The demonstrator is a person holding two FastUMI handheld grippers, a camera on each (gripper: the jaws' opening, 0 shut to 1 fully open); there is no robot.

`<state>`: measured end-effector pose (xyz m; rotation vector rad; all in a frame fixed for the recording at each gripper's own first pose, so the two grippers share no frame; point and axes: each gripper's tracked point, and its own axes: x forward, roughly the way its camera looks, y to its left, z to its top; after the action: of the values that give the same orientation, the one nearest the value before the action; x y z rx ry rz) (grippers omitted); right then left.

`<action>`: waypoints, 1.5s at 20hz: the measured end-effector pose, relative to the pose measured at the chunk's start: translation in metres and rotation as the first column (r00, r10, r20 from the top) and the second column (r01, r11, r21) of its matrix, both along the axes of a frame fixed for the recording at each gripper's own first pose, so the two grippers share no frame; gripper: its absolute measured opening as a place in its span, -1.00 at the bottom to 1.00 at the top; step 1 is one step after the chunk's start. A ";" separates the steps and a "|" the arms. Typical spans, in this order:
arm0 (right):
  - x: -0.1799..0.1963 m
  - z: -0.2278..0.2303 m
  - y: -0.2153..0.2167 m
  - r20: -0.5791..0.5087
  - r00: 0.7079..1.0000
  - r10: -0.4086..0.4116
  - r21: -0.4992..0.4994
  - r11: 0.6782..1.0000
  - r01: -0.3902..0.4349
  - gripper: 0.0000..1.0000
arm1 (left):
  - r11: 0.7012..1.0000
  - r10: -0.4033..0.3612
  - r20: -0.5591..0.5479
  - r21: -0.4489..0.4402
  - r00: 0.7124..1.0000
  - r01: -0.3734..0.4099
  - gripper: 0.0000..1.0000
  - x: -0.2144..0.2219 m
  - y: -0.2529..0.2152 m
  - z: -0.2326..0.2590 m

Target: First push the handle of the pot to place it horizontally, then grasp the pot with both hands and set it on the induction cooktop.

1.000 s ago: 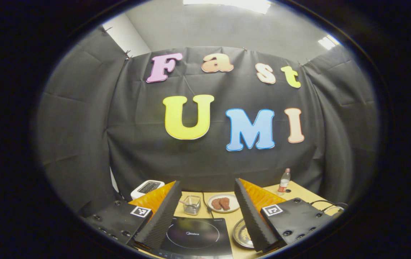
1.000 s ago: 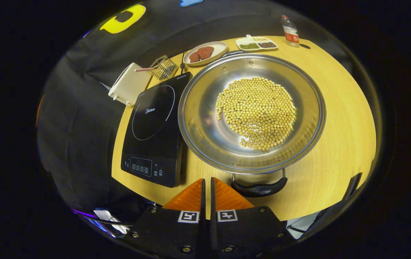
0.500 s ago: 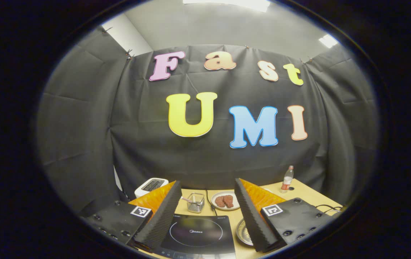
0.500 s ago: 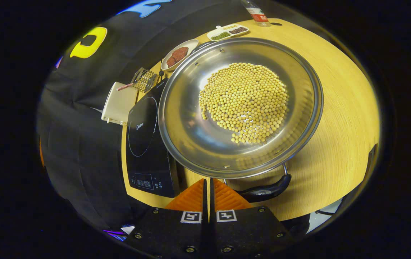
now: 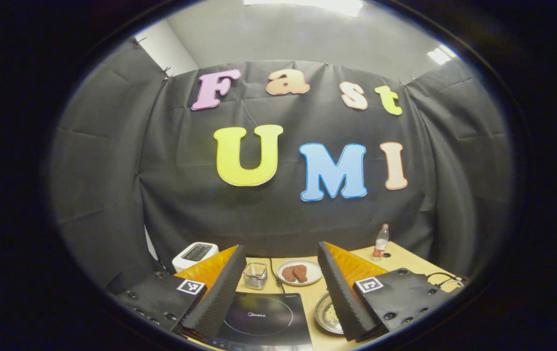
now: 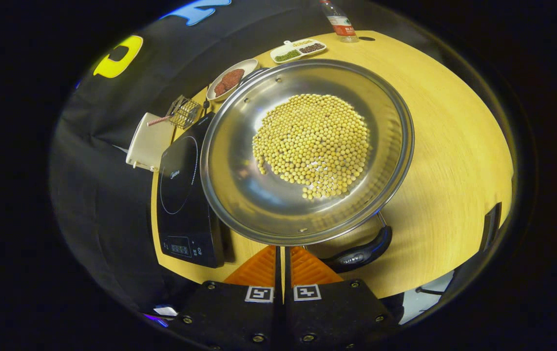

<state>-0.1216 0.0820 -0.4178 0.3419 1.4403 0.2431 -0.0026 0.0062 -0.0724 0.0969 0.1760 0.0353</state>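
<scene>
Wide, shallow pot [image 6: 239,195] of shiny steel, round, sitting on a pale wood-grain table [image 6: 453,146] just right of a flat black glass cooktop [image 6: 181,195], its rim overlapping the cooktop's edge in the right gripper view. Heaped in the middle, a mound of small round yellow beans [image 6: 312,139]. At the near rim, a curved black handle [image 6: 361,251] on two thin metal stems, slanting up to the right rather than lying level. Right gripper [image 6: 280,253] low at the near edge of the pot, fingers pressed together with just a thin slit between them, tips just left of the handle; touching the pot or not, hard to say at this angle. Farther back, an oval plate [image 6: 246,70] with two reddish patties, a long white divided dish [image 6: 297,48] of green and dark bits, a clear plastic bottle [image 6: 339,22], a small wire basket [image 6: 183,111] and a white boxy toaster [image 6: 149,146]. In the left gripper view, left gripper [image 5: 280,292] held high and level, ridged fingers [image 5: 220,292] spread wide apart with nothing between, cooktop [image 5: 263,319] and a sliver of the pot [image 5: 326,317] low ahead.
</scene>
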 end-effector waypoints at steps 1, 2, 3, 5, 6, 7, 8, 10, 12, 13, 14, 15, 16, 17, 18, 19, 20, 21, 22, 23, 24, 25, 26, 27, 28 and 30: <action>0.001 0.000 -0.004 -0.007 1.000 -0.006 -0.004 1.000 0.006 -0.99 | 1.000 -0.005 0.000 -0.002 1.000 0.005 0.87 0.000 -0.001 -0.001; 0.000 -0.001 -0.008 -0.011 1.000 -0.012 -0.011 1.000 0.012 -0.99 | 1.000 -0.010 0.000 -0.003 1.000 0.010 0.87 0.001 -0.004 -0.001; 0.001 -0.001 -0.013 -0.012 1.000 -0.011 -0.021 1.000 0.011 -0.98 | 1.000 -0.015 0.000 -0.004 1.000 0.015 0.87 0.001 -0.006 0.000; 0.002 -0.002 -0.025 -0.008 1.000 0.001 -0.052 0.999 -0.001 -0.99 | 1.000 -0.024 0.002 0.000 1.000 0.024 0.87 0.003 -0.011 0.002; 0.003 -0.003 -0.031 -0.009 1.000 0.003 -0.068 0.998 -0.004 -0.99 | 1.000 -0.030 0.003 0.001 1.000 0.030 0.87 0.005 -0.015 0.003; 0.005 -0.003 -0.037 -0.014 1.000 0.005 -0.080 0.997 -0.006 -0.99 | 0.999 -0.035 0.004 0.001 0.999 0.035 0.87 0.006 -0.017 0.003; 0.006 -0.005 -0.041 -0.018 1.000 0.003 -0.089 0.996 -0.004 -0.99 | 0.999 -0.038 0.006 0.001 0.999 0.038 0.87 0.008 -0.020 0.003; 0.006 -0.006 -0.053 -0.025 1.000 0.006 -0.108 0.994 -0.008 -0.99 | 0.999 -0.037 0.010 0.000 0.999 0.037 0.87 0.011 -0.023 0.005; 0.010 -0.006 -0.066 -0.025 1.000 0.014 -0.135 0.991 -0.017 -0.98 | 1.000 -0.027 0.009 -0.005 1.000 0.027 0.89 0.013 -0.026 0.003; 0.012 -0.005 -0.072 -0.024 0.999 0.023 -0.145 0.989 -0.026 -0.99 | 1.000 -0.023 0.008 -0.010 1.000 0.023 0.89 0.013 -0.026 -0.001; 0.014 -0.006 -0.075 -0.025 0.999 0.032 -0.151 0.988 -0.035 -0.98 | 1.000 -0.016 0.005 -0.012 1.000 0.016 0.89 0.014 -0.028 -0.002; 0.015 -0.007 -0.079 -0.030 0.999 0.035 -0.154 0.987 -0.040 -0.98 | 1.000 -0.008 0.001 -0.011 1.000 0.008 0.89 0.015 -0.029 -0.003; 0.015 -0.007 -0.084 -0.036 0.999 0.038 -0.157 0.987 -0.043 -0.98 | 1.000 -0.002 0.003 -0.009 1.000 0.002 0.89 0.016 -0.031 -0.002; 0.017 -0.008 -0.088 -0.039 0.998 0.042 -0.161 0.986 -0.048 -0.98 | 1.000 0.002 0.006 -0.007 1.000 -0.002 0.89 0.015 -0.033 -0.002; 0.019 -0.008 -0.094 -0.041 0.998 0.046 -0.168 0.984 -0.053 -0.98 | 1.000 0.008 0.008 -0.005 1.000 -0.008 0.89 0.016 -0.035 -0.001; 0.023 -0.008 -0.100 -0.041 0.998 0.051 -0.177 0.983 -0.058 -0.99 | 1.000 0.014 0.009 -0.003 1.000 -0.014 0.89 0.017 -0.037 -0.002; 0.024 -0.009 -0.105 -0.041 0.998 0.055 -0.185 0.981 -0.061 -0.98 | 1.000 0.018 0.007 -0.003 1.000 -0.018 0.89 0.017 -0.039 -0.004; 0.028 -0.010 -0.110 -0.045 0.997 0.055 -0.190 0.980 -0.063 -0.97 | 1.000 0.023 0.006 -0.003 1.000 -0.023 0.87 0.018 -0.041 -0.005; 0.030 -0.009 -0.117 -0.045 0.998 0.052 -0.195 0.979 -0.060 -0.99 | 1.000 0.028 0.005 -0.005 1.000 -0.028 0.89 0.019 -0.043 -0.007; 0.034 -0.009 -0.122 -0.044 0.998 0.046 -0.200 0.978 -0.054 -0.97 | 1.000 0.031 0.004 -0.006 1.000 -0.031 0.89 0.020 -0.046 -0.006; 0.036 -0.009 -0.127 -0.043 0.998 0.043 -0.207 0.977 -0.051 -0.97 | 0.999 0.033 0.005 -0.005 0.999 -0.033 0.89 0.020 -0.048 -0.006; 0.040 -0.009 -0.132 -0.040 0.998 0.043 -0.213 0.976 -0.051 -0.97 | 0.999 0.036 0.006 -0.001 0.999 -0.036 0.89 0.022 -0.050 -0.005; 0.042 -0.009 -0.136 -0.039 0.998 0.045 -0.218 0.975 -0.053 -0.97 | 0.999 0.037 0.007 0.002 0.999 -0.037 0.89 0.023 -0.052 -0.005; 0.045 -0.009 -0.140 -0.037 0.998 0.047 -0.222 0.974 -0.054 -0.97 | 0.999 0.038 0.007 0.004 0.999 -0.038 0.89 0.024 -0.056 -0.005; 0.048 -0.010 -0.143 -0.037 0.998 0.047 -0.228 0.972 -0.054 -0.97 | 0.999 0.039 0.006 0.005 0.999 -0.039 0.89 0.024 -0.058 -0.006; 0.054 -0.011 -0.151 -0.030 0.998 0.055 -0.245 0.968 -0.061 -0.97 | 0.999 0.039 0.004 0.010 0.999 -0.040 0.89 0.025 -0.062 -0.007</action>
<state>-0.0677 -0.0690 -0.4287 0.1001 1.4861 0.1052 0.0220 -0.0553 -0.0795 0.1030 0.1736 0.0757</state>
